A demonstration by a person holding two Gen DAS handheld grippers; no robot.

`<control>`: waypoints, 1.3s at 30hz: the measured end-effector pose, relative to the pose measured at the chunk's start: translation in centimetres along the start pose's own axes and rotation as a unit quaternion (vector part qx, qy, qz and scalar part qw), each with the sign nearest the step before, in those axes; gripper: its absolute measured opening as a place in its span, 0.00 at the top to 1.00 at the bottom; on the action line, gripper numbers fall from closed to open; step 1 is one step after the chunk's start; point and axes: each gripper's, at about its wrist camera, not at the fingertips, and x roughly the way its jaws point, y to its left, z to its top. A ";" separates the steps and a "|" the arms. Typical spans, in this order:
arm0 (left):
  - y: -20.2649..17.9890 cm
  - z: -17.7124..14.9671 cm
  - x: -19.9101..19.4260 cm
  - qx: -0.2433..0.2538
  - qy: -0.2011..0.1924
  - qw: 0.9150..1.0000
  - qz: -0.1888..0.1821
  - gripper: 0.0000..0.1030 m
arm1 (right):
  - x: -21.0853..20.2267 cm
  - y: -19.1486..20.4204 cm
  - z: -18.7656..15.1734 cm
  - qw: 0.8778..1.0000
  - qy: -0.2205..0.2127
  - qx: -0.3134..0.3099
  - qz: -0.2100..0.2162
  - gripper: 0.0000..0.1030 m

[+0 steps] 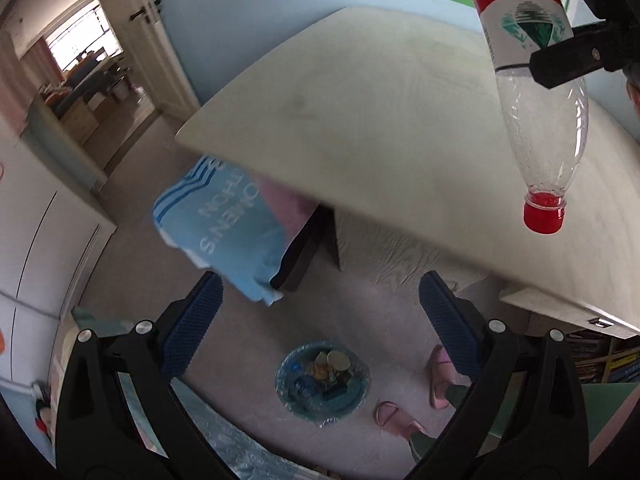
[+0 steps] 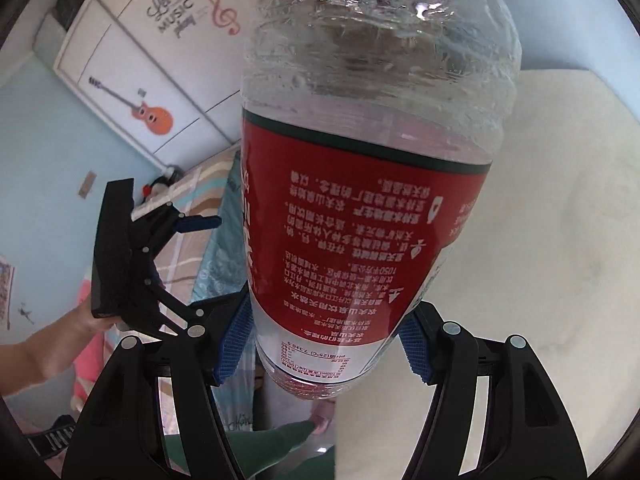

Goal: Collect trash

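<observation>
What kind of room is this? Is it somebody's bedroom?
Probably a bedroom at home. There is a bed with a patterned cover, a white wardrobe with music and guitar stickers, a pale wooden desk and pink slippers on the floor.

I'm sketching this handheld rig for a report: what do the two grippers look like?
Both match. The left gripper has black plastic linkage arms with round silver pivot screws and blue, finely ribbed pads. The right gripper shows the same black arms, silver screws and blue pads. The forearm beside them is bare, with no sleeve in view.
</observation>
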 end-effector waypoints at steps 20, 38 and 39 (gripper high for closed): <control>11.5 -21.0 5.7 -0.179 0.099 0.979 0.001 0.07 | 32.9 10.3 -5.7 0.982 0.179 -0.066 -0.005 0.29; 12.0 -24.6 12.1 -0.195 0.161 0.967 0.014 0.07 | 37.6 9.7 -4.6 0.972 0.225 -0.059 -0.038 0.15; 11.8 -24.5 11.9 -0.195 0.158 0.968 0.012 0.07 | 37.1 9.7 -4.4 0.973 0.221 -0.057 -0.032 0.15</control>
